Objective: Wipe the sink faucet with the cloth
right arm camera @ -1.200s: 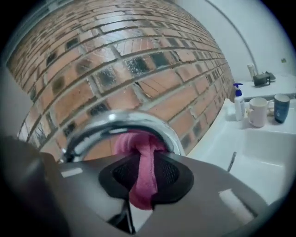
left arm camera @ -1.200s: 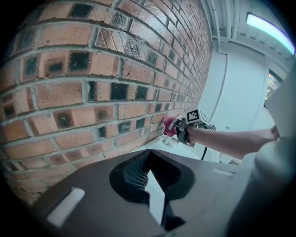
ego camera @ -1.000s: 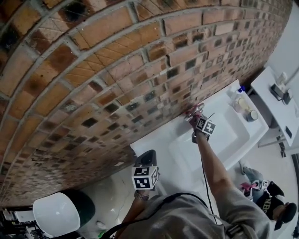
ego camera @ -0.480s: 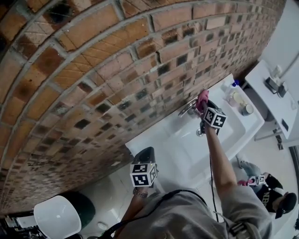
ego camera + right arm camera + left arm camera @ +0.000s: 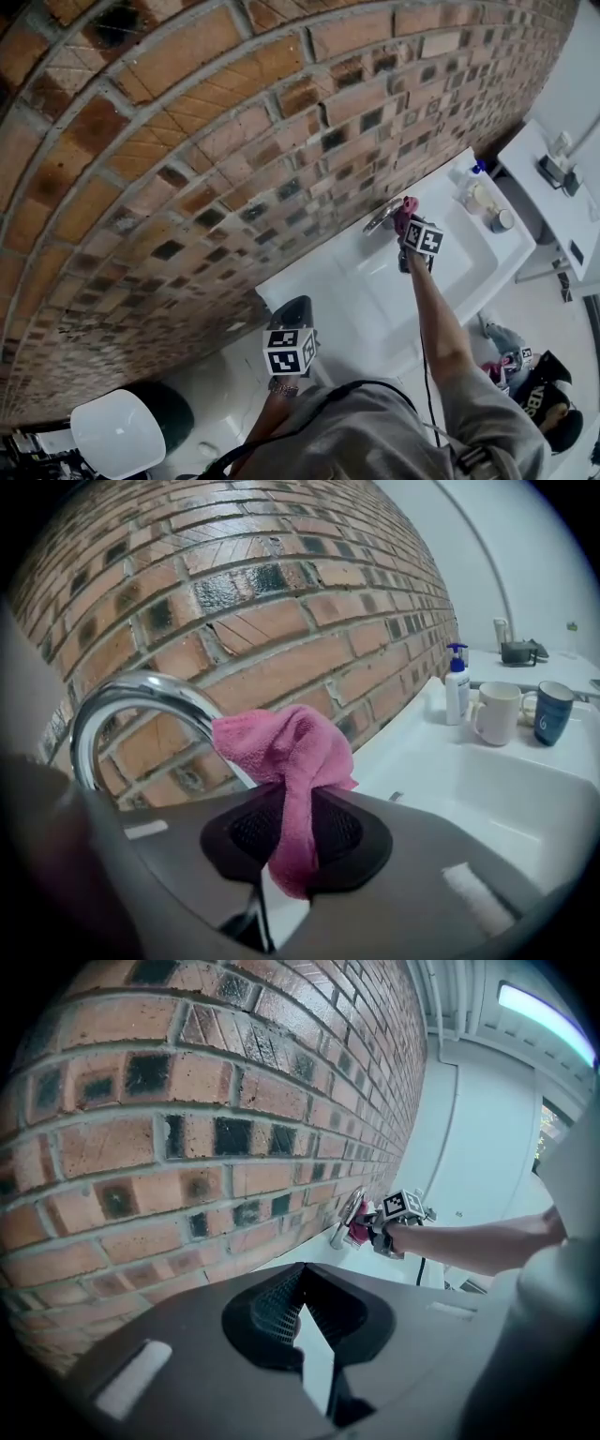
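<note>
A chrome faucet (image 5: 381,218) arches from the back of the white sink (image 5: 375,300) at the brick wall. My right gripper (image 5: 409,225) is shut on a pink cloth (image 5: 406,207) and holds it against the spout's outer end. In the right gripper view the cloth (image 5: 286,757) bunches up out of the right gripper (image 5: 291,832), with the faucet (image 5: 127,700) curving just behind it at the left. My left gripper (image 5: 292,323) hangs back near the sink's left end, shut with nothing in it. From the left gripper (image 5: 298,1302) view, the faucet (image 5: 343,1225) and cloth (image 5: 360,1234) are far ahead.
A soap bottle (image 5: 457,688) and two mugs (image 5: 495,714) (image 5: 553,714) stand on the sink's right ledge. The brick wall (image 5: 234,122) runs close behind the faucet. A white round lid (image 5: 117,433) lies at lower left. A person (image 5: 544,403) crouches at lower right beside a white counter (image 5: 553,202).
My right gripper with the cloth has slid a little along the faucet's spout. The left gripper has stayed where it was.
</note>
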The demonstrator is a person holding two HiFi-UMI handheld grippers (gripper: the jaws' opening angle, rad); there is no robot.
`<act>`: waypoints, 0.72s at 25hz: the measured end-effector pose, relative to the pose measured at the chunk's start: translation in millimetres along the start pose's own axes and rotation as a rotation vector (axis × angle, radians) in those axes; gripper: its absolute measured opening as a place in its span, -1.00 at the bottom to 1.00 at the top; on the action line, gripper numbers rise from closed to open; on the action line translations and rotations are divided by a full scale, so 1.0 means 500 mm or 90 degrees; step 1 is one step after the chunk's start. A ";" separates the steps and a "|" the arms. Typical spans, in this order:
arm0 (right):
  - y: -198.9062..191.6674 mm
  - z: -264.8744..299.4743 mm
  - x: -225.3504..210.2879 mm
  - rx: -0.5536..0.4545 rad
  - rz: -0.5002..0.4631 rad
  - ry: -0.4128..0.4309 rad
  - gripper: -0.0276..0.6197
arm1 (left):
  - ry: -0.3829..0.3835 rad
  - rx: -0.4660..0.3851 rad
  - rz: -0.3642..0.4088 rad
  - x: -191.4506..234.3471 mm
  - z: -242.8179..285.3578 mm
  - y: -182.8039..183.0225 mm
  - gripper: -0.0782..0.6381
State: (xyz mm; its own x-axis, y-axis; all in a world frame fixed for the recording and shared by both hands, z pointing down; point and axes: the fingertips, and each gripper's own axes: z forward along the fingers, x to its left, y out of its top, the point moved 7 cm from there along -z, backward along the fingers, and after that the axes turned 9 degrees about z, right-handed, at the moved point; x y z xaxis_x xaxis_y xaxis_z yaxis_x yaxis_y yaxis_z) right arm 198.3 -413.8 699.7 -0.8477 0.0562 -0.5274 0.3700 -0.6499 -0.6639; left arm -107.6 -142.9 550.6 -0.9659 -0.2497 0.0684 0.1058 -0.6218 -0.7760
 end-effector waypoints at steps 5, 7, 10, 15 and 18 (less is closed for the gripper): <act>-0.067 -0.026 -0.006 0.089 0.006 0.018 -0.71 | -0.004 -0.003 0.001 -0.005 0.009 0.007 -0.73; -0.104 -0.048 -0.024 0.138 -0.006 0.004 -0.71 | -0.010 -0.006 0.003 -0.010 0.012 0.012 -0.73; -0.118 -0.095 -0.050 0.166 0.036 -0.024 -0.71 | -0.013 -0.009 0.002 -0.009 0.014 0.014 -0.73; 0.009 -0.177 -0.120 -0.017 0.099 -0.058 -0.71 | -0.012 0.000 -0.004 -0.004 0.011 -0.001 -0.73; 0.051 -0.167 -0.169 -0.074 0.148 -0.098 -0.71 | -0.013 0.004 -0.003 -0.004 0.009 -0.005 -0.73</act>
State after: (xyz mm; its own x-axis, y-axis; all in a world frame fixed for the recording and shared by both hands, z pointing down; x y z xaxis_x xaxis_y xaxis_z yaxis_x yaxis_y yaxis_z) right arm 310.8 -371.8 683.2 -0.7794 -0.2047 -0.5922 0.5946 -0.5397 -0.5960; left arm -105.0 -144.3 555.1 -0.9614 -0.2618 0.0843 0.1030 -0.6270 -0.7722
